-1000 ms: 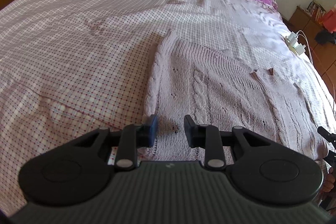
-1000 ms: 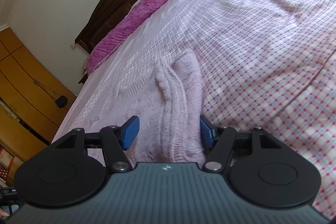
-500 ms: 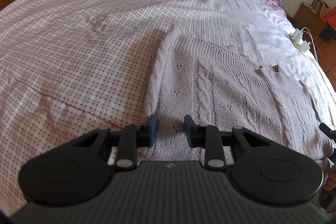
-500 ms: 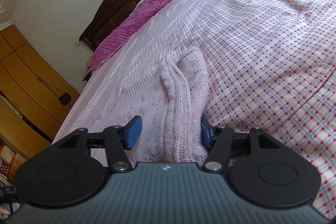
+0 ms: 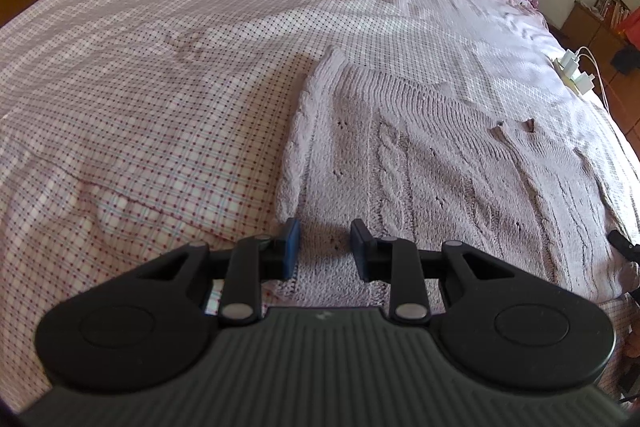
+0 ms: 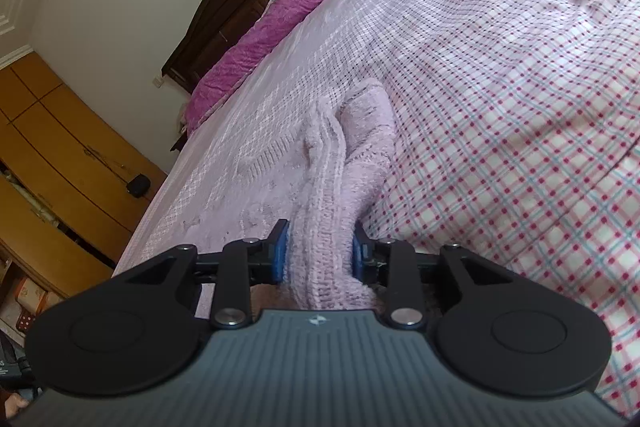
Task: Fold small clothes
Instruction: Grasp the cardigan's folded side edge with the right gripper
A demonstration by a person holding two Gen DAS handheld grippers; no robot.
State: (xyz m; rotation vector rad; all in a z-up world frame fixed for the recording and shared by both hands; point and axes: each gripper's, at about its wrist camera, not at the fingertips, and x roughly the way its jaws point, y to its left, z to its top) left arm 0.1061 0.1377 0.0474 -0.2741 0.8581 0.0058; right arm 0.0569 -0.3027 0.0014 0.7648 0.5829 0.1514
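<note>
With its jaws just closing, the right gripper (image 6: 319, 259) pinches the pink sweater (image 5: 420, 163) at its 12 o'clock hem ridge to lift a fold, while the left gripper (image 5: 325, 247) stands narrowly parted over the hem, grip unclear.

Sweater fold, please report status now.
Right gripper jaws just closing, pads pressing the sweater sleeve. Left gripper over the hem, grip unclear. Nothing in the way.

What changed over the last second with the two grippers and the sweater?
The right gripper has just been closing its jaws: they stood wide on either side of the bunched sleeve of the pink knitted sweater and now the pads press on it. The left gripper kept the same narrow gap over the sweater's hem. The sweater lies as before on the checked bedspread.
</note>
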